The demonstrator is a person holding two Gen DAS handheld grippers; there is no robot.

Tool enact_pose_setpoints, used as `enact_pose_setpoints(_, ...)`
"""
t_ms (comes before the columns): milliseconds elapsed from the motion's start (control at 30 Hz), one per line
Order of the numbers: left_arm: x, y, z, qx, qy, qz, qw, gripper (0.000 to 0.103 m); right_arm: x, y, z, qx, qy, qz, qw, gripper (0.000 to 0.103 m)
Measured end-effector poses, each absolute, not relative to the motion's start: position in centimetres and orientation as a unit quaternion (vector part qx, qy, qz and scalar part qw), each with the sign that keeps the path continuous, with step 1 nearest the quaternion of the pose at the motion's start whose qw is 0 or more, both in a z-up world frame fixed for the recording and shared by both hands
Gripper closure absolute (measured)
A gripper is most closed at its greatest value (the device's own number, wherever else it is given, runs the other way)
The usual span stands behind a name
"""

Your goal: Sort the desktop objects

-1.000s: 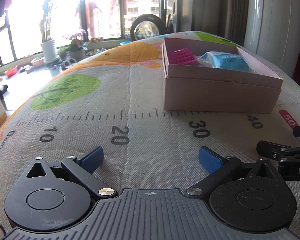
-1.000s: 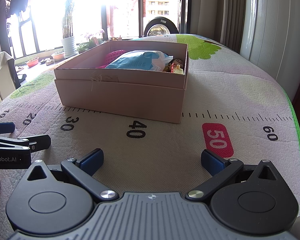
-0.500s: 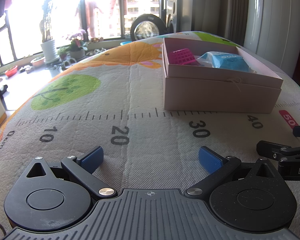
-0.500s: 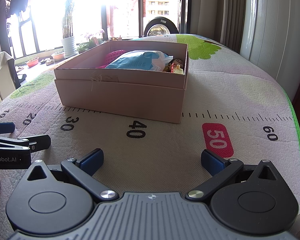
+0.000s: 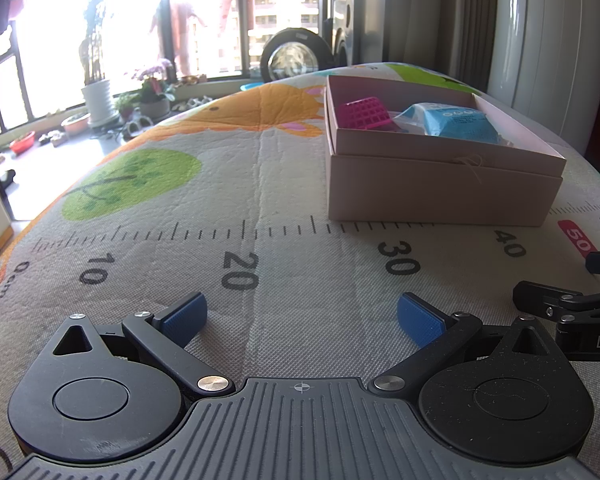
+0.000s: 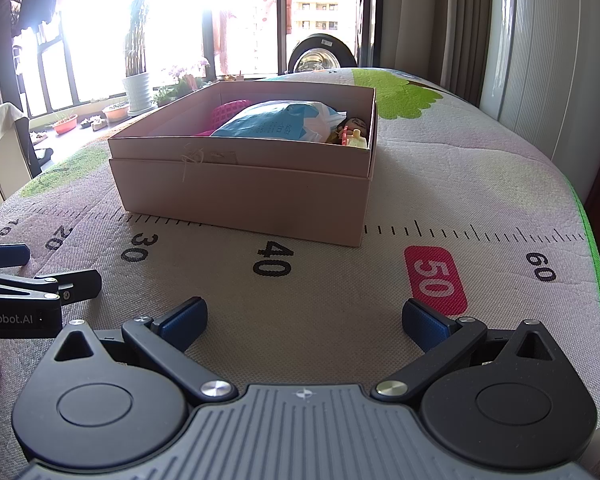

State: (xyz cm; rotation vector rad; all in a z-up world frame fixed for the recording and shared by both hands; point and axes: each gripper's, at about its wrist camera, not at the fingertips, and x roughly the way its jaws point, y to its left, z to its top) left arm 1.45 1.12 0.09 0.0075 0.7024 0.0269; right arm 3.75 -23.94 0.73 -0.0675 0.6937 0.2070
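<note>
A pale pink cardboard box (image 5: 440, 192) (image 6: 240, 196) stands on the printed mat. Inside it lie a magenta mesh basket (image 5: 366, 114) (image 6: 226, 114), a blue plastic packet (image 5: 456, 124) (image 6: 276, 120) and a small figure toy (image 6: 352, 132) in the right corner. My left gripper (image 5: 302, 316) rests low on the mat near the 20–30 marks, open and empty. My right gripper (image 6: 304, 318) sits near the 40–50 marks, also open with nothing between its blue pads. Each gripper shows at the edge of the other's view: right gripper (image 5: 572, 304), left gripper (image 6: 28, 288).
The mat (image 5: 172, 216) carries a ruler print, a green tree and an orange animal. Its right edge (image 6: 596, 256) drops off beside a white curtain. Beyond the far end are windows, potted plants (image 5: 98, 96) and a round drum (image 5: 294, 58).
</note>
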Motion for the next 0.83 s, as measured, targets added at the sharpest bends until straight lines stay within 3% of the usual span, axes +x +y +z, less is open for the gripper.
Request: enact_pose_setpoints(833,1.6,2.1,0.7,-0.004,0.369,-0.027,0.929,0.0,3.8,-23.9,0.7,-0.033,0.339,0.101,0.935,0.0)
